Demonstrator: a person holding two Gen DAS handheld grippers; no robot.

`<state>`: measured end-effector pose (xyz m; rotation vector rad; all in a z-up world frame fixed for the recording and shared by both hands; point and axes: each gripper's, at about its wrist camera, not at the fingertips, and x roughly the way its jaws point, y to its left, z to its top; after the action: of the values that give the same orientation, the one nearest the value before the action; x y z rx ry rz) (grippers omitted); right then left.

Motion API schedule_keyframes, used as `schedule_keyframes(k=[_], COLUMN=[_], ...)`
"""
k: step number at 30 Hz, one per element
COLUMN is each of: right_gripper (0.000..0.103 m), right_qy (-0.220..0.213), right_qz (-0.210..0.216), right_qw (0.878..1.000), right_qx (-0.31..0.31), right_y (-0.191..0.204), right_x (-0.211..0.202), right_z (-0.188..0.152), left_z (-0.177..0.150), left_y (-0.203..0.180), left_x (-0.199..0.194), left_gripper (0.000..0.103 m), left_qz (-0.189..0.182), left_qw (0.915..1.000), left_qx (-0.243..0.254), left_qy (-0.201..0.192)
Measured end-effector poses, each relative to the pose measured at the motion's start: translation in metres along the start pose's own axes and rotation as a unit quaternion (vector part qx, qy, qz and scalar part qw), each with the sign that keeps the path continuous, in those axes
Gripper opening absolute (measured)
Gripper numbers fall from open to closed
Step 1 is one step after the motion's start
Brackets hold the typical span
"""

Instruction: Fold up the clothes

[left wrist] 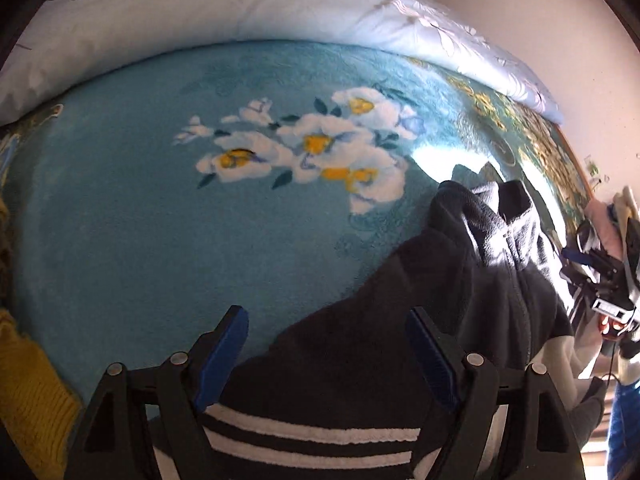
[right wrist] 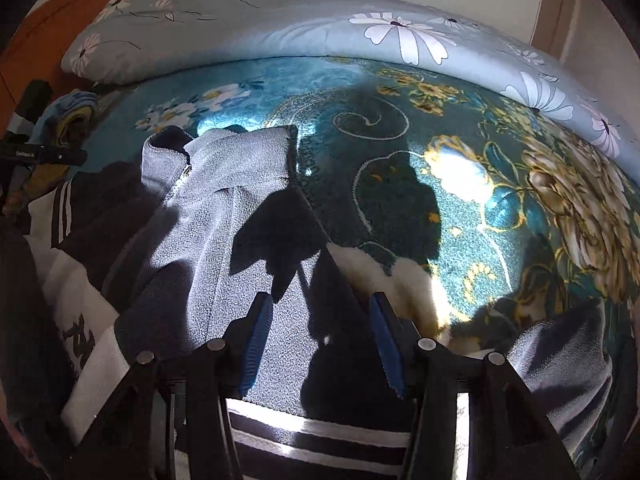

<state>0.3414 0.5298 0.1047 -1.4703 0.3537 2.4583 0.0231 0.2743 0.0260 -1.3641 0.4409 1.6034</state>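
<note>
A dark fleece jacket [left wrist: 440, 264] with a zip collar [left wrist: 504, 216] and white stripes [left wrist: 308, 436] lies spread on a teal floral blanket [left wrist: 160, 220]. My left gripper [left wrist: 325, 314] hangs over its dark lower part. The jaws stand wide open and the pads touch nothing. In the right wrist view the same jacket [right wrist: 224, 208] is partly sunlit, with white fleece lining [right wrist: 384, 276] showing at its edge. My right gripper [right wrist: 320, 298] points down over it, jaws apart, with the cloth lying flat beneath them and not pinched.
A pale blue flowered duvet [right wrist: 320, 28] is bunched along the far side of the blanket [right wrist: 460, 208]. A yellow knit garment [left wrist: 28, 380] lies at the left edge. More clothes [right wrist: 72, 116] are piled near a wooden headboard [right wrist: 100, 0].
</note>
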Motion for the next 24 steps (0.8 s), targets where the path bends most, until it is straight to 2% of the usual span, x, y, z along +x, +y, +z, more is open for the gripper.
schedule_keyframes(k=[3,7,10,11,12,14,15,16,17,20,24], right_gripper=[0.052,0.052,0.052,0.05,0.041,0.026,0.018,0.014,0.011,0.009,0.008], right_qy=[0.022,0.029,0.034,0.037,0.039,0.045,0.05,0.054,0.056,0.048,0.006], right_qz=[0.01,0.025,0.031,0.033,0.035,0.04,0.041,0.043,0.042,0.012,-0.026], right_qw=[1.0,0.999,0.999,0.999,0.998,0.998,0.998,0.997,0.997,0.999,0.999], right_qx=[0.004,0.011,0.015,0.017,0.019,0.025,0.029,0.03,0.029,0.006,-0.023], right_y=[-0.004,-0.006,-0.004,-0.003,-0.003,-0.001,0.0,0.002,0.003,0.014,0.026], right_x=[0.015,0.025,0.026,0.026,0.027,0.027,0.026,0.026,0.026,0.017,-0.014], right_z=[0.009,0.021,0.024,0.025,0.025,0.026,0.025,0.025,0.025,0.024,0.03], left_z=[-0.002,-0.005,-0.007,-0.008,-0.009,-0.011,-0.013,-0.014,-0.015,-0.021,-0.022], left_y=[-0.014,-0.035,-0.044,-0.046,-0.048,-0.05,-0.052,-0.054,-0.056,-0.064,-0.075], left_x=[0.011,0.02,0.021,0.021,0.02,0.016,0.015,0.013,0.012,0.005,-0.032], left_gripper=[0.083,0.082,0.079,0.074,0.07,0.048,0.043,0.033,0.018,0.011,0.01], left_qz=[-0.016,0.019,0.024,0.024,0.024,0.021,0.021,0.022,0.027,0.046,0.065], left_qw=[0.9992,0.9952,0.9928,0.9924,0.9921,0.9924,0.9925,0.9928,0.9932,0.9939,0.9896], left_qx=[0.033,0.093,0.115,0.119,0.122,0.121,0.12,0.117,0.113,0.1,0.106], left_qy=[0.014,0.025,0.021,0.018,0.015,0.012,0.011,0.01,0.009,-0.006,-0.072])
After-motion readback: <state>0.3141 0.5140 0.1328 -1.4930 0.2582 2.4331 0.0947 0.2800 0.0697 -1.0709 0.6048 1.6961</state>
